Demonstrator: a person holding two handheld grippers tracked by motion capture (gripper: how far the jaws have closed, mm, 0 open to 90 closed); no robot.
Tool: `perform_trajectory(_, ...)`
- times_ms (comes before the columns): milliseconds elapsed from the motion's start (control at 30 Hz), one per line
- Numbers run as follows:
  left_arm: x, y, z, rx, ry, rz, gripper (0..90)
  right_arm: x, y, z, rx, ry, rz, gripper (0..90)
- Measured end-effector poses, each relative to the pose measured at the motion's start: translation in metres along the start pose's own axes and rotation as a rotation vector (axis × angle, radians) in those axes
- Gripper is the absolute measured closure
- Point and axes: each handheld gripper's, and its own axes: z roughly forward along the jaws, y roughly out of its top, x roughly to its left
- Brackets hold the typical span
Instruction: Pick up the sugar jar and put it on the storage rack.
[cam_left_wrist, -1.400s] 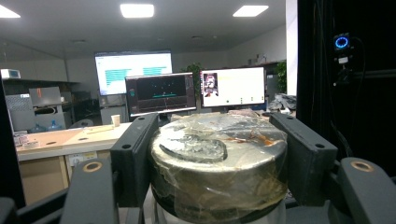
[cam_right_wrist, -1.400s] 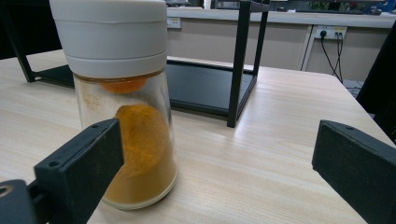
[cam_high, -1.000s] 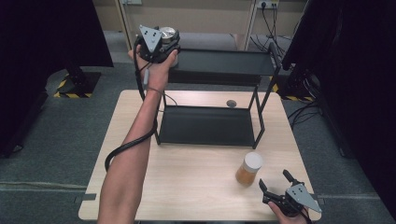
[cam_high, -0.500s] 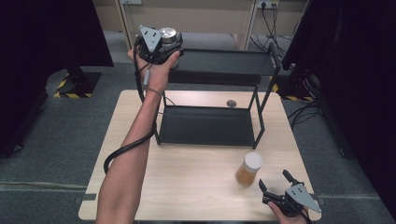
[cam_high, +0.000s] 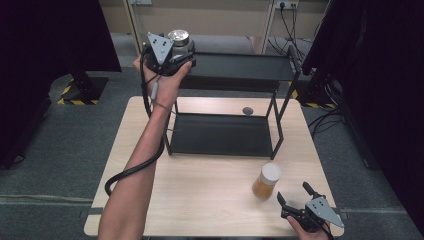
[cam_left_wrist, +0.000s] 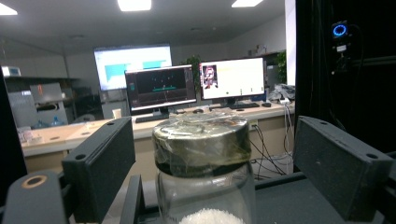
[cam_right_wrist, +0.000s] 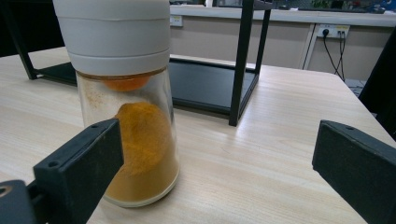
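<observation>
On the top shelf (cam_high: 240, 67) of the black rack, at its left end, my left gripper (cam_high: 167, 52) has just spread its jaws, and the glass jar (cam_left_wrist: 203, 172) stands free between them. If I draw back crooked, a jaw could clip it off the edge. Near the table's (cam_high: 210, 200) front right corner, my right gripper (cam_high: 300, 207) waits spread beside the spice jar (cam_high: 266, 181).

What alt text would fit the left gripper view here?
A glass jar with a metal lid stands on a black shelf between the open jaws of the left claw, which have just been opening; neither jaw touches it. White grains show inside the jar, and lit monitors stand on desks behind.
</observation>
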Motion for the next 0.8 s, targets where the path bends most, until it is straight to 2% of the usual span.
perform_trajectory(200,0.0,-0.01,-0.014,-0.006,-0.011,0.006,12.4,-0.001,-0.001,0.0,-0.004,0.0,0.005,2.1)
perform_trajectory(333,0.003,-0.019,-0.022,-0.004,-0.028,-0.048,12.1,0.001,-0.001,-0.001,-0.004,-0.001,-0.001,2.1)
perform_trajectory(500,0.003,-0.023,-0.027,-0.003,-0.032,-0.034,11.8,0.0,-0.001,-0.001,-0.004,-0.002,0.001,2.1)
perform_trajectory(600,0.001,-0.026,-0.033,-0.016,-0.042,-0.042,11.5,0.0,0.0,-0.001,-0.001,-0.001,0.0,2.1)
perform_trajectory(700,-0.001,-0.029,-0.041,-0.016,-0.051,-0.024,11.3,0.001,-0.001,-0.001,-0.003,-0.003,0.001,2.1)
perform_trajectory(800,-0.002,-0.03,-0.048,-0.016,-0.063,-0.061,10.9,0.001,-0.001,-0.001,-0.005,-0.003,0.001,2.1)
